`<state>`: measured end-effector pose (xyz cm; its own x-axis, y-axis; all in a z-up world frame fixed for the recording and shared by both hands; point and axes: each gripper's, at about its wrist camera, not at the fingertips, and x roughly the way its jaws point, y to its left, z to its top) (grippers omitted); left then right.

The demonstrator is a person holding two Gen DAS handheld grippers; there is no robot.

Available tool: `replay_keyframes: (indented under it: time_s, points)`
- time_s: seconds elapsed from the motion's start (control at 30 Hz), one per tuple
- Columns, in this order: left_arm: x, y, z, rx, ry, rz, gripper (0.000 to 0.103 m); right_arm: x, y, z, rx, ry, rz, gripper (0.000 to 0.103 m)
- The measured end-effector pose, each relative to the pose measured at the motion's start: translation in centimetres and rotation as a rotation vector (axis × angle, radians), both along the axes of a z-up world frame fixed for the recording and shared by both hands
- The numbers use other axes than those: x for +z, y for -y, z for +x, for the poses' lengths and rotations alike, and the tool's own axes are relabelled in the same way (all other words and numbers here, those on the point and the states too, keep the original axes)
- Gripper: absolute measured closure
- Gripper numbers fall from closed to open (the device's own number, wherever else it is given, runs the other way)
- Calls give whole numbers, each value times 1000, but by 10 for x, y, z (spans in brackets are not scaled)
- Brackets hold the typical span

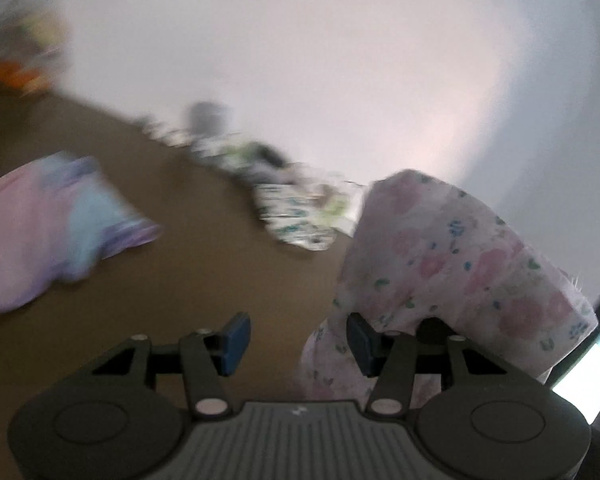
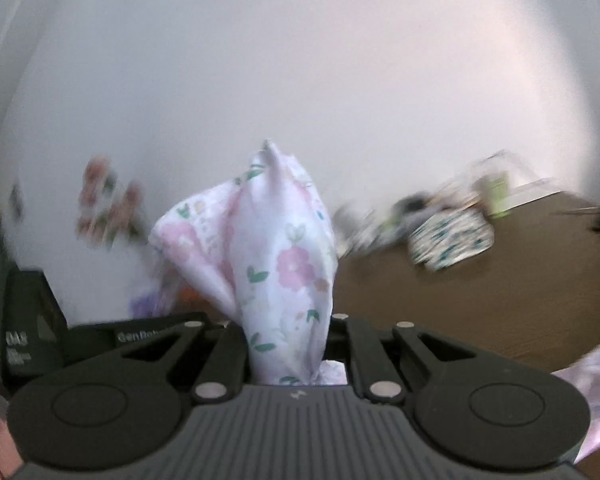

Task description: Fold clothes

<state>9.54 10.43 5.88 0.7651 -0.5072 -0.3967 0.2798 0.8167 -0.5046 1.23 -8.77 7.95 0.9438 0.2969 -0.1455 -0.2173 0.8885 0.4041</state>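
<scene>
Step — floral cloth (image 2: pixel 276 264) lifted for folding | right hand-held gripper (image 2: pixel 288 354) clamped on it, frame centre | left hand-held gripper (image 1: pixel 296 340) open, empty — cloth draped lower right | next: likely regrasp a free corner above the desk (image 1: pixel 204 272)

My left claw (image 1: pixel 298 342) is sitting open right now, blue pads (image 1: pixel 236 340) well apart with nothing pinched between them; a bit of the floral cloth (image 1: pixel 460 264) drapes over the outside of its right-hand finger, but that's no grip. It points a little downward. My right claw (image 2: pixel 288 354) is clamped tight on the floral cloth, the fabric bunched up between its fingers and poking up in front of the camera. It's held roughly level. Both views are blurry.
</scene>
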Motion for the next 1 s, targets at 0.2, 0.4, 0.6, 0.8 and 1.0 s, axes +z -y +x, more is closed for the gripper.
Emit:
replay_keyframes:
  time_s: [0.2, 0.4, 0.6, 0.8, 1.0]
  points:
    - [10, 116, 30, -172, 10, 90, 51, -16, 103, -22, -240, 5, 193, 95]
    - [-26, 185, 38, -282, -47, 159, 51, -69, 181, -15, -392, -131, 339, 95]
    - [-44, 200, 39, -318, -41, 217, 51, -97, 205, 4, -382, -187, 392, 95]
    - [-41, 191, 29, -292, -13, 207, 51, -109, 212, 19, -326, -167, 438, 95]
    - [-40, 183, 22, -286, 20, 248, 52, -118, 220, 23, -349, -225, 447, 95]
